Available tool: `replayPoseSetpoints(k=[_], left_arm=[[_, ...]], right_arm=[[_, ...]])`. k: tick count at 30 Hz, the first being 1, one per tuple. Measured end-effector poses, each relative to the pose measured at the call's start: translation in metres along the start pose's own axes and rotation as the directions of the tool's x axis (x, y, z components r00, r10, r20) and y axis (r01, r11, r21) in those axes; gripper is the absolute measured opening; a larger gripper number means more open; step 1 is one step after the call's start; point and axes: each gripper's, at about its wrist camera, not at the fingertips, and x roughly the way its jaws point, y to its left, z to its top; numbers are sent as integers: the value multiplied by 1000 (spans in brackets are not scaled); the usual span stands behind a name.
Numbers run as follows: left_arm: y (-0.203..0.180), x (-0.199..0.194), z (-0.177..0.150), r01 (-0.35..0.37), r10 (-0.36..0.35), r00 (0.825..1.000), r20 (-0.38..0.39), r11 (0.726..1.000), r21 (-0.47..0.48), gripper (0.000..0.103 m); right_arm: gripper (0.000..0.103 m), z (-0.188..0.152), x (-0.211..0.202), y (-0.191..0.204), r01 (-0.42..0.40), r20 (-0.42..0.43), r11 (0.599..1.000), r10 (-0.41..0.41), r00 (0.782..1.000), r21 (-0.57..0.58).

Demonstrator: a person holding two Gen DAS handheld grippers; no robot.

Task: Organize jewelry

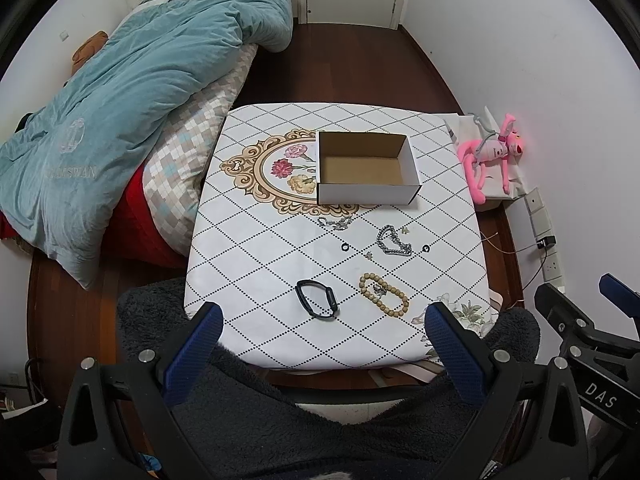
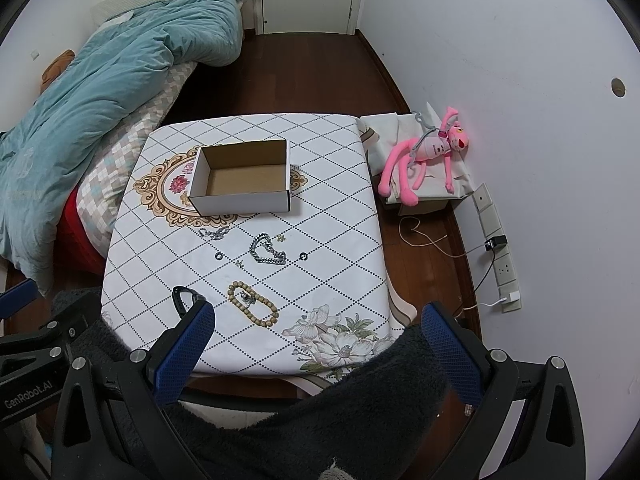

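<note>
Two black plastic grippers, each with triangular cut-outs in the frame and round silver screws at the finger pivots. Left gripper (image 1: 322, 320) and right gripper (image 2: 318, 320) alike fitted with blue, dimple-textured finger pads. White "GenRobot.AI" lettering along one black body, "DAS" on the other. Below both, dark grey fleecy clothing (image 1: 256, 420), fuzzy and thick
</note>
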Motion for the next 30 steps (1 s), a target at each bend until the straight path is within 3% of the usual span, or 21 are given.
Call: replayPoseSetpoints(k=[7,14,24,28,30], left_arm=[[2,15,11,-31,31,999,15,999,-14,103],[21,68,12,-118,118,993,-3,992,-43,103],[34,155,-7,-175,173,979,-108,984,-14,103],[42,191,-14,-153,145,974,-172,988,-30,102],[46,205,-18,-131,120,972,-201,990,-46,95]], right_arm=[[103,5,9,1,-3,-13,1000,3,1000,19],[103,14,63,11,10,-69,1000,-10,998,-2],[103,-3,180,34,-13,-206,1000,7,979,-25],[99,-18,218,39,-40,-265,999,37,963,-5],[92,-27,234,41,-52,-288,999,49,956,-1]])
